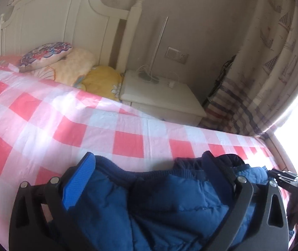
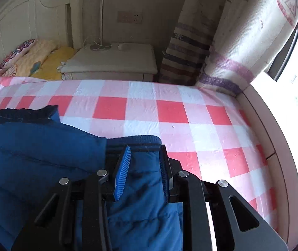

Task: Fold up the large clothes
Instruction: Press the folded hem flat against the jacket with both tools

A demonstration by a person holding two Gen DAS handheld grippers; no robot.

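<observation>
A blue quilted jacket [image 1: 169, 205] with dark knit trim lies on the red and white checked bed cover [image 1: 65, 121]. My left gripper [image 1: 149, 167] stands wide open with the jacket's collar edge bunched between its blue-padded fingers [image 1: 79, 179]. In the right wrist view the jacket [image 2: 33, 146] fills the lower left. My right gripper [image 2: 144, 156] has its jaws narrowed around a fold of jacket fabric by the knit hem; the fabric fills the gap between the pads. The right gripper also shows at the right edge of the left wrist view [image 1: 291, 179].
Pillows [image 1: 65, 62] lie at the white headboard [image 1: 54, 21]. A white nightstand [image 1: 161, 96] with a cable stands beside the bed. A patterned curtain [image 2: 232, 41] hangs by a bright window [image 2: 291, 83]. The bed's far edge runs along a pale frame [image 2: 264, 136].
</observation>
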